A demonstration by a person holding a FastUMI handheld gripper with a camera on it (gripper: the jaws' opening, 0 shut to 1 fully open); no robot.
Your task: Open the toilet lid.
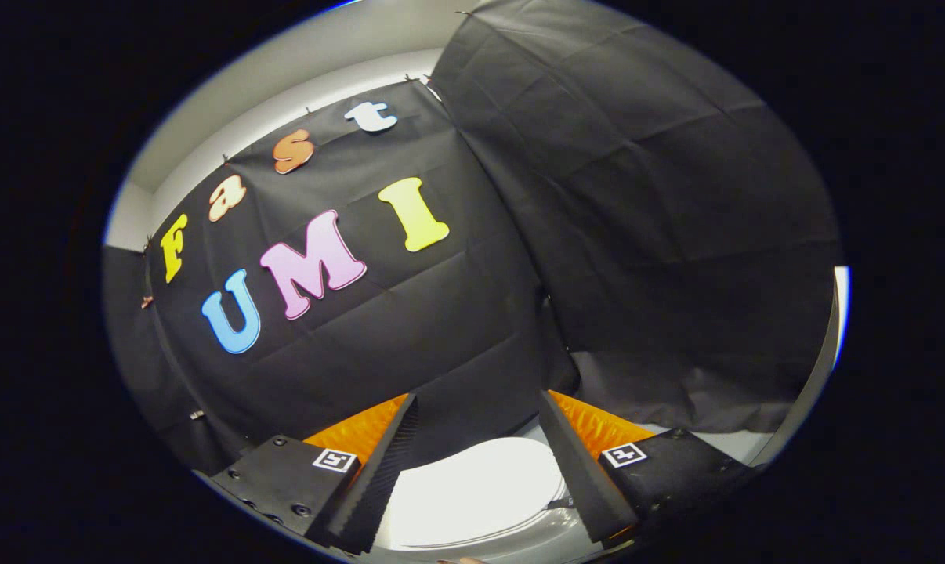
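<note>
Gripper [479, 407] held wide, nothing between fingers; toilet lid [472, 489] closed flat, low between fingers and below tips; gripper aimed above it at booth wall [637, 235]; descent likely required.

The toilet lid [472, 489] lying between my spread fingers [480, 462], which touch nothing, is plain glossy white, with no pattern on it. The toilet bowl [555, 533] under it is a paler grey-white, shaded along its rim. The booth's cloth wall [637, 196] beyond is flat black, creased into a faint grid of fold lines. Above the cloth, the room wall [229, 102] is off-white with a brighter white band. Each finger mount carries a small black-and-white square marker [336, 460].
</note>
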